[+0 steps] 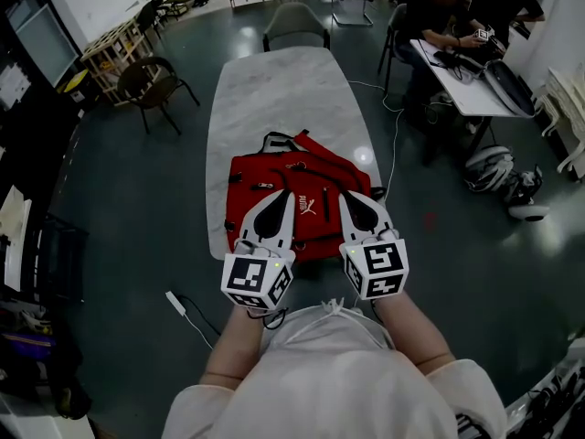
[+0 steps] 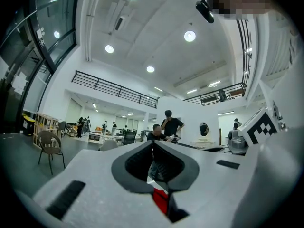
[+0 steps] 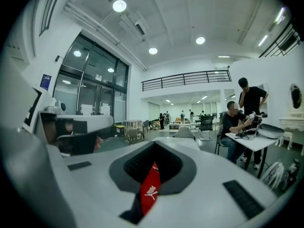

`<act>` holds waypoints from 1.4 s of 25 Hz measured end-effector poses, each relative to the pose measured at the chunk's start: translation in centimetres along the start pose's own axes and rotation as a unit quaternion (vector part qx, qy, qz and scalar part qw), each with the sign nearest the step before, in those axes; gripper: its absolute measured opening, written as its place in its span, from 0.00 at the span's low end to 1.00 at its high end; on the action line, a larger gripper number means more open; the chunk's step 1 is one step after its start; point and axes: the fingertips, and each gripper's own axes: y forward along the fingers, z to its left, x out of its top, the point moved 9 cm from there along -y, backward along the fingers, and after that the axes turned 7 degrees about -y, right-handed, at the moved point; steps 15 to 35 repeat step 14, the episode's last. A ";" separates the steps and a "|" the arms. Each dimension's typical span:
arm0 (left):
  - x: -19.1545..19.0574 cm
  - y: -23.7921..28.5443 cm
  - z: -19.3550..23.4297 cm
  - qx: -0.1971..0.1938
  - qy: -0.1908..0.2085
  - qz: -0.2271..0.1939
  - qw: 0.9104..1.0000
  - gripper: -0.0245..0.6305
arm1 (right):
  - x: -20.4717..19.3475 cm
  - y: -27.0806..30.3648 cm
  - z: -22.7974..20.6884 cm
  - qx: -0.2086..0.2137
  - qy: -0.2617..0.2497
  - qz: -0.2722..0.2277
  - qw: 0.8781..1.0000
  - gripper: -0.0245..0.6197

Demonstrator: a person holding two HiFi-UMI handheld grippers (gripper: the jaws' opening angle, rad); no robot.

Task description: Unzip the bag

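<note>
A red backpack (image 1: 292, 190) with a white logo lies flat on the near end of a pale marble table (image 1: 274, 90). Both grippers hover over its near half, pointing away from me. The left gripper (image 1: 281, 196) has its jaws together with nothing between them; in the left gripper view the left gripper (image 2: 153, 144) shows only a sliver of the backpack's red fabric (image 2: 160, 199) below the jaws. The right gripper (image 1: 347, 197) is also shut and empty. In the right gripper view the right gripper (image 3: 154, 144) has the backpack's logo panel (image 3: 150, 191) showing through the slot beneath its jaws.
A grey chair (image 1: 295, 24) stands at the table's far end and a dark chair (image 1: 151, 80) to its left. A seated person (image 1: 439, 26) works at a white desk (image 1: 466, 80) at the right. A cable (image 1: 393, 144) and a white plug (image 1: 178, 303) lie on the dark floor.
</note>
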 end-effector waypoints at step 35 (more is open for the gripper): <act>-0.9 -0.2 -0.1 0.007 -0.029 0.006 1.000 0.07 | -0.9 -0.5 0.0 0.005 0.006 0.004 1.000 0.08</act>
